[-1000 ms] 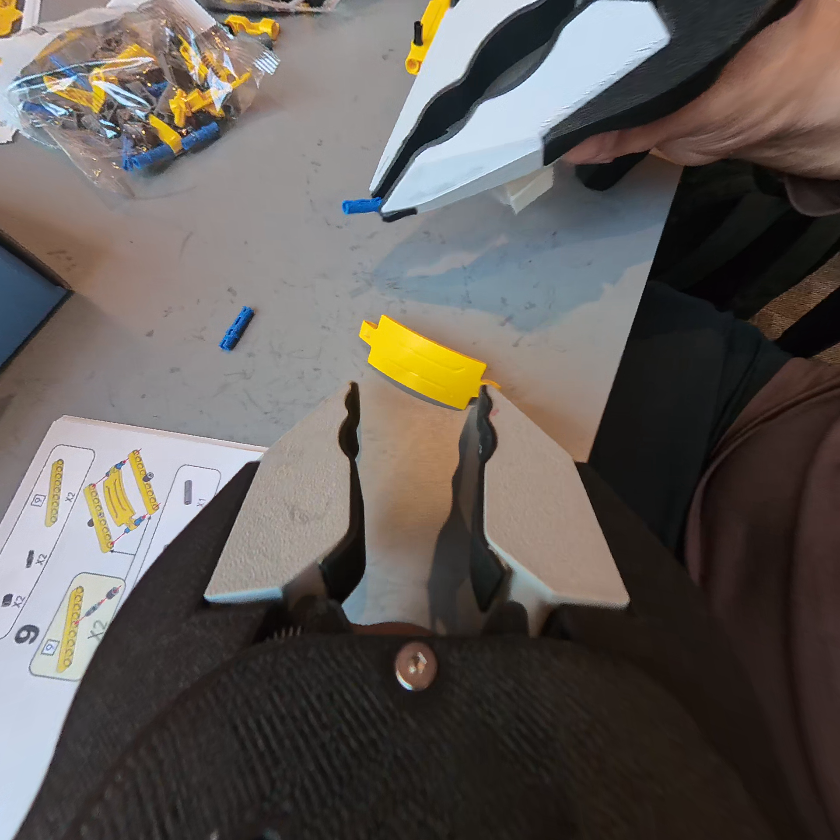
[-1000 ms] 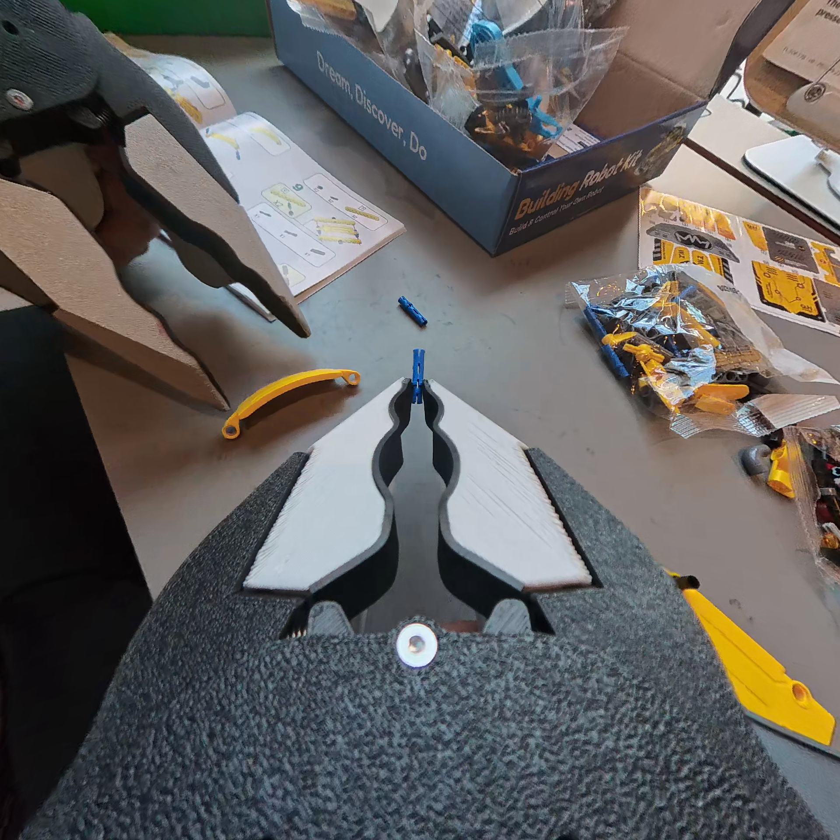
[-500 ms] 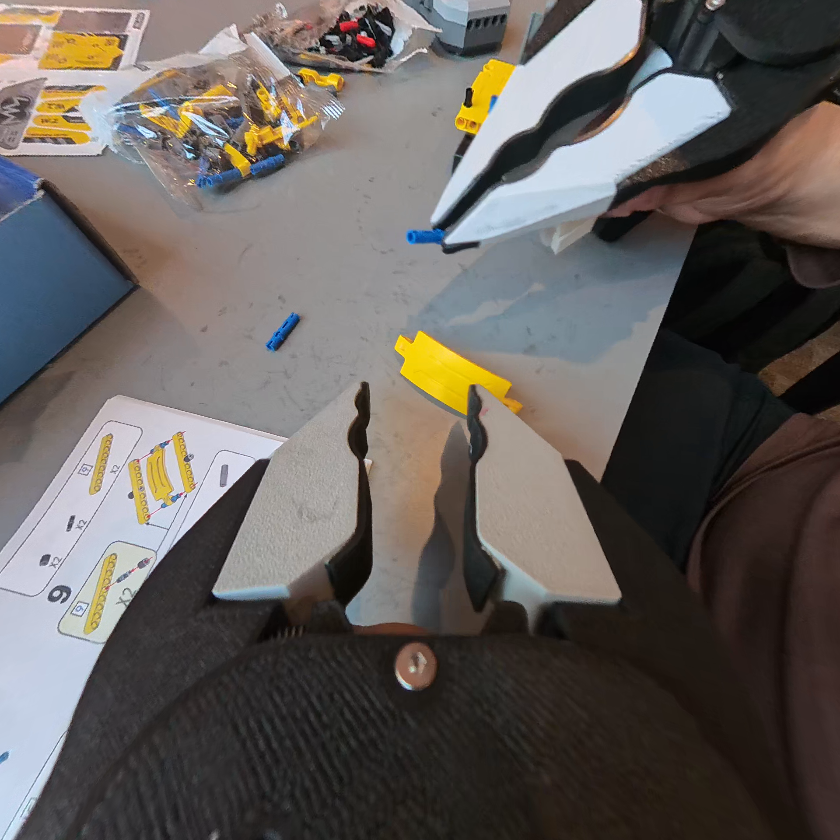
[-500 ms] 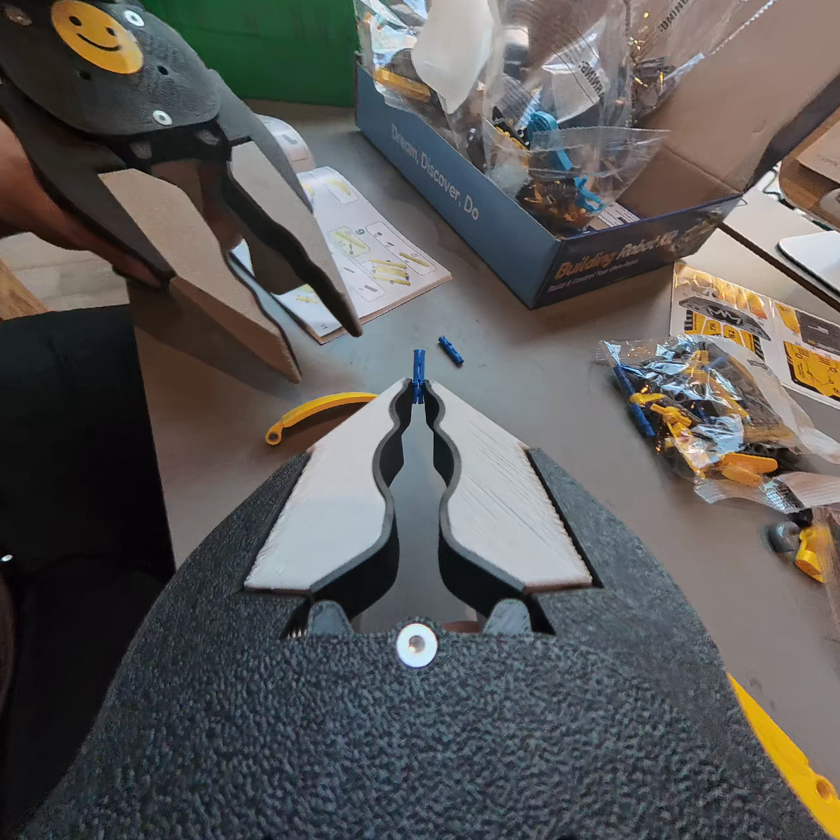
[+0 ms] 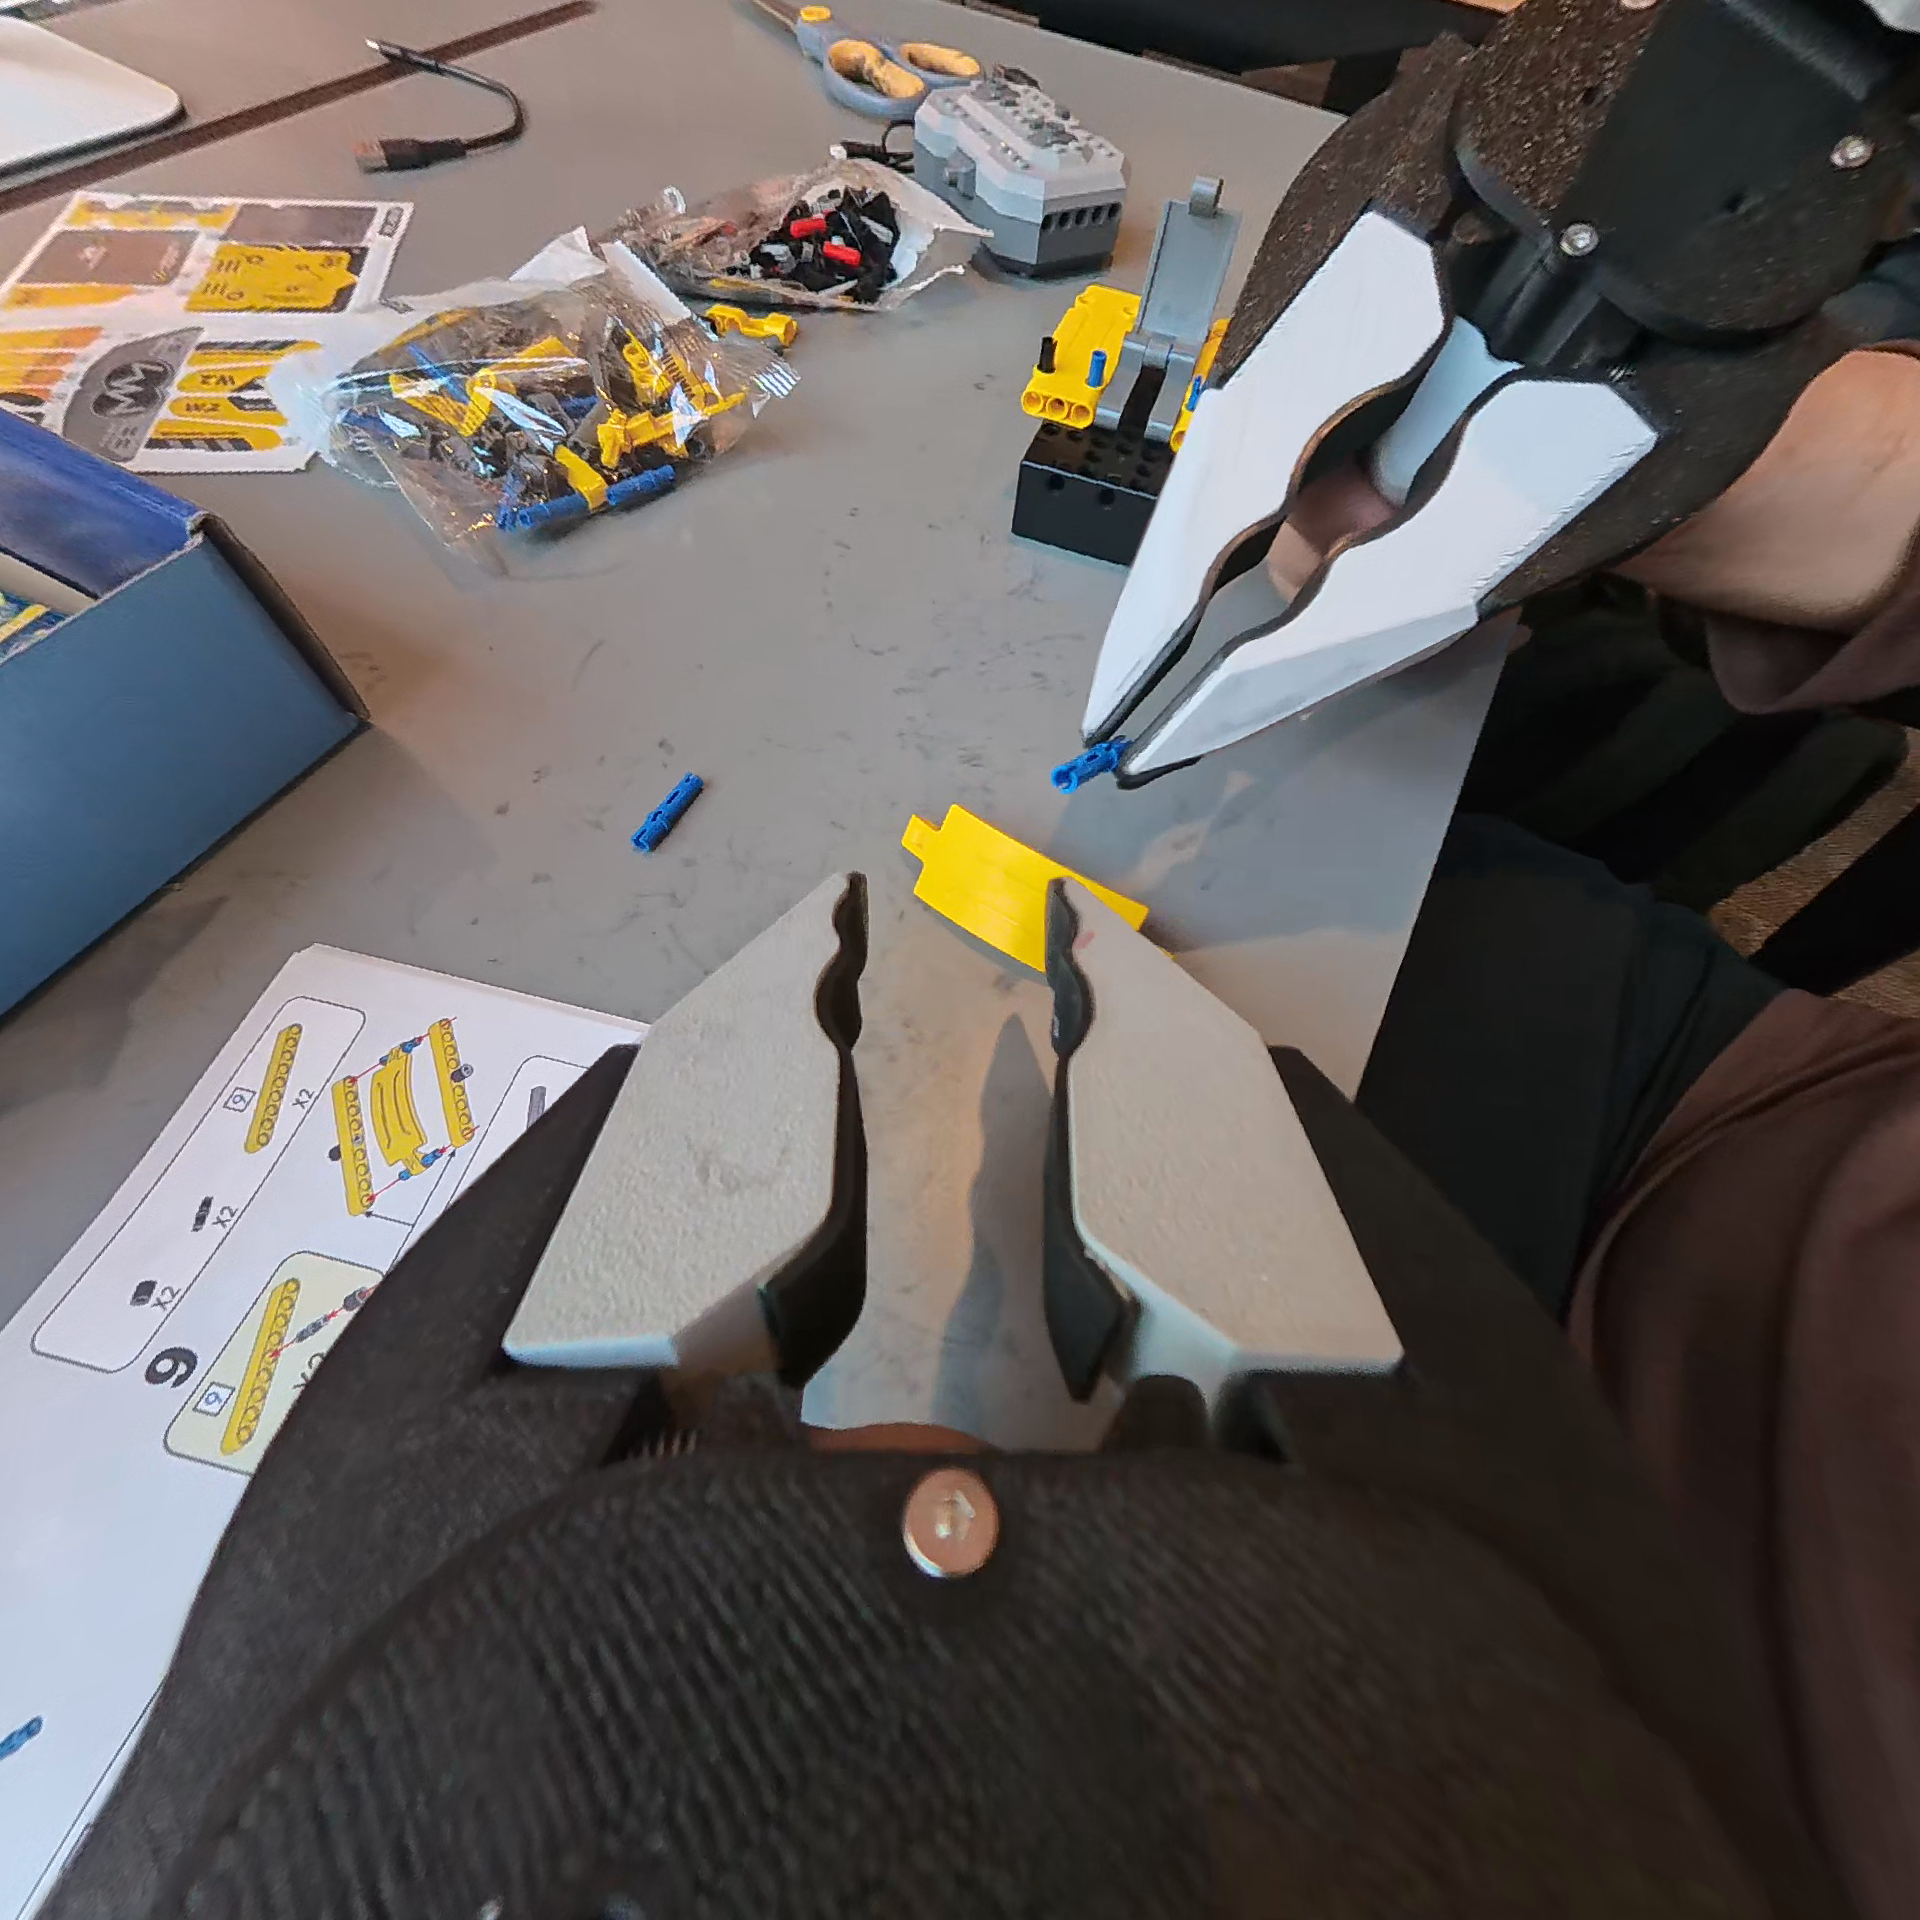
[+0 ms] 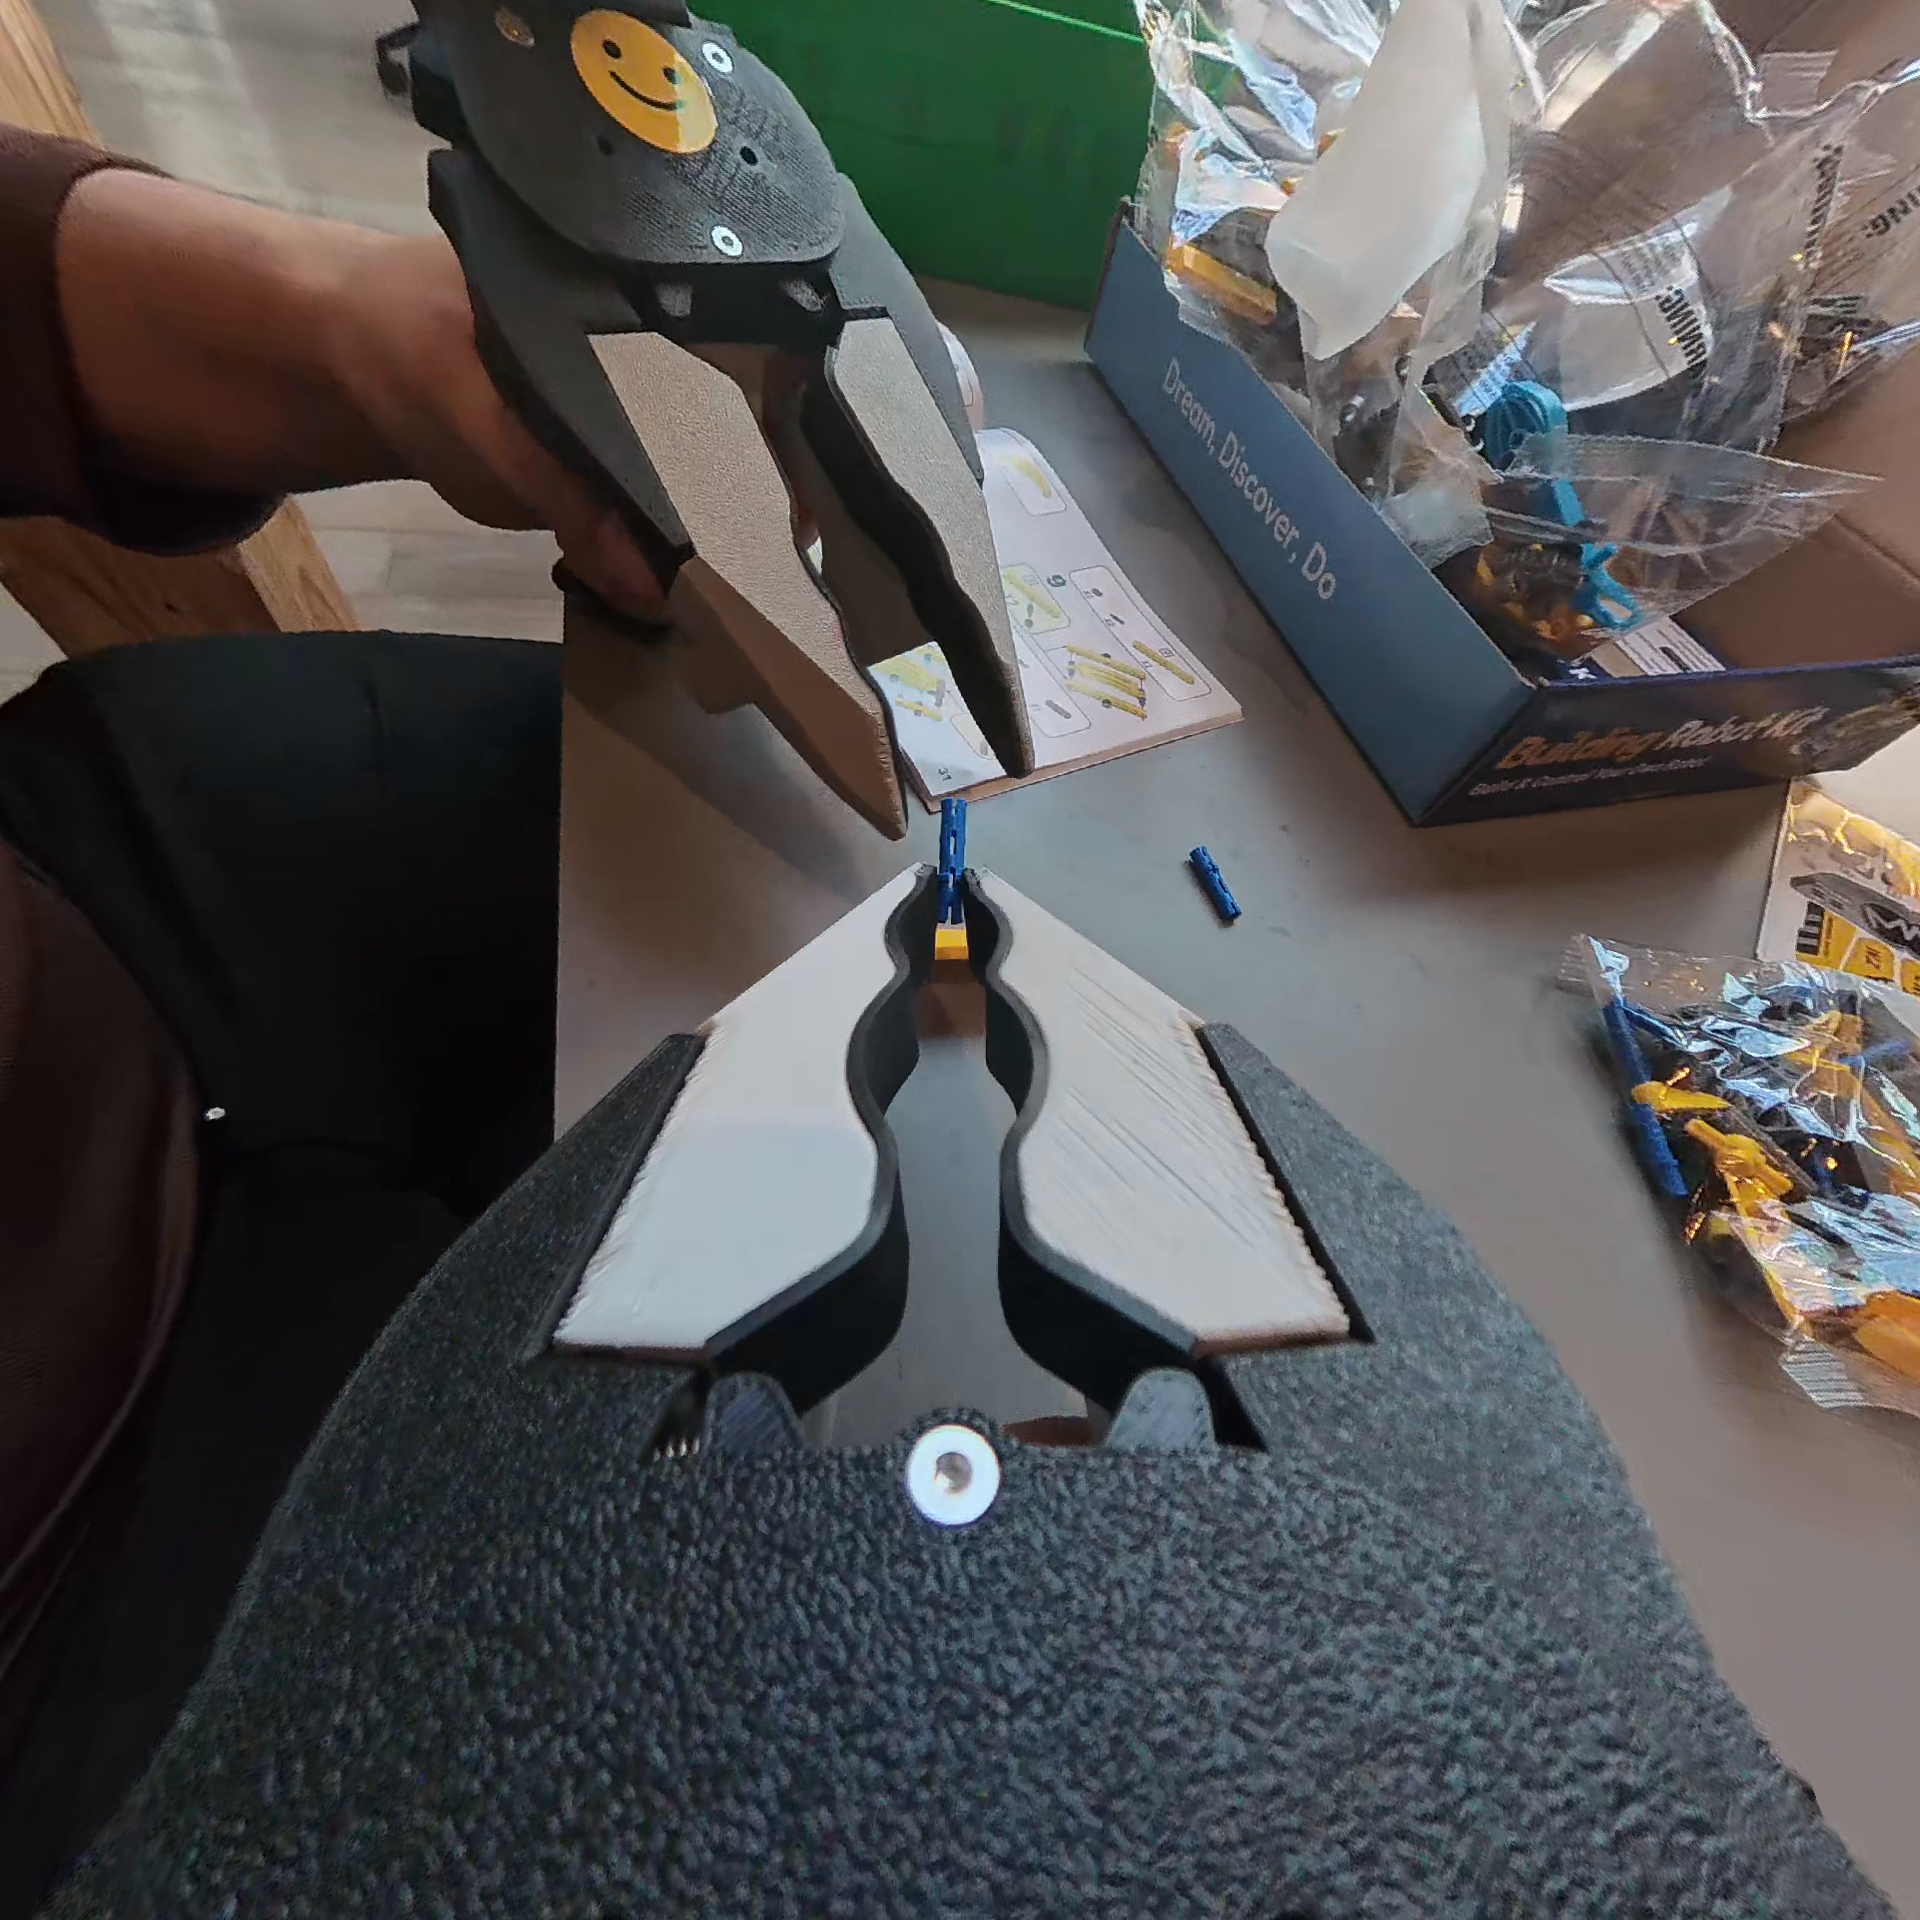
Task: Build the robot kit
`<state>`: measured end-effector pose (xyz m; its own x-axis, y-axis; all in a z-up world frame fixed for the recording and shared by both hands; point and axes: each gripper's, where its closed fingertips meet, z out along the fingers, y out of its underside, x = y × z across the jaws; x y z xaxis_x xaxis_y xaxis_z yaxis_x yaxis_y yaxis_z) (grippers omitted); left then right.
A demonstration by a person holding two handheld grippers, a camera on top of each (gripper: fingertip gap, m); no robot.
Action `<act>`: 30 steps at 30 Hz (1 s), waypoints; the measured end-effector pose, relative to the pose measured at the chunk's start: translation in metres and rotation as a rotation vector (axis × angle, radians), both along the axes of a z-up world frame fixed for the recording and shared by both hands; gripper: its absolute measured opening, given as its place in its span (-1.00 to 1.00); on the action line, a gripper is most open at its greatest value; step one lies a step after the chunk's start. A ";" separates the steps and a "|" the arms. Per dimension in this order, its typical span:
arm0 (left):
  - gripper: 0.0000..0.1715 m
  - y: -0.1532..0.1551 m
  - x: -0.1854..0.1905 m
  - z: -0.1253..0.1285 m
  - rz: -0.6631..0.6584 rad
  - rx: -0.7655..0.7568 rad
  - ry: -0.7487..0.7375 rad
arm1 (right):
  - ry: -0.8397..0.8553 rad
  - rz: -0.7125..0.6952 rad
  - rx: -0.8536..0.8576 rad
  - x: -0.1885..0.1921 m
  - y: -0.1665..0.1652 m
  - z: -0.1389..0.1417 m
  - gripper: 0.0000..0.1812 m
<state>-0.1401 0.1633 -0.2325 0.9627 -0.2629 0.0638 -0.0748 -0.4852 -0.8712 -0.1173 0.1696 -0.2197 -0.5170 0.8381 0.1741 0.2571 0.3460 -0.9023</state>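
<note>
The right gripper (image 6: 951, 878) pinches a blue pin (image 6: 952, 831); the left gripper (image 5: 956, 894), fingers parted, hovers apparently just above a curved yellow panel (image 5: 987, 878) on the grey worktop (image 5: 831, 644).

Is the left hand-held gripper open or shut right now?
Open. The left hand-held gripper shows a clear gap between its fingertips, holding nothing, above the yellow curved piece.

A scuffed grey table (image 5: 831, 623) is lit by warm, low light. A green panel (image 6: 987, 135) is seen behind it.
</note>
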 end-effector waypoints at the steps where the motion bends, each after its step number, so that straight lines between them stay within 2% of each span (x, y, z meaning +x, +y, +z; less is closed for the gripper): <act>1: -0.64 0.000 0.000 0.000 0.000 0.000 0.003 | 0.002 0.002 0.001 0.000 0.000 0.000 -0.96; 15: -0.65 0.001 0.001 -0.007 -0.004 -0.044 0.014 | 0.092 0.019 -0.011 0.006 -0.001 0.013 -0.95; 30: -0.64 0.002 -0.005 -0.006 0.031 -0.028 0.049 | 0.072 0.032 -0.025 0.006 -0.001 0.011 -0.96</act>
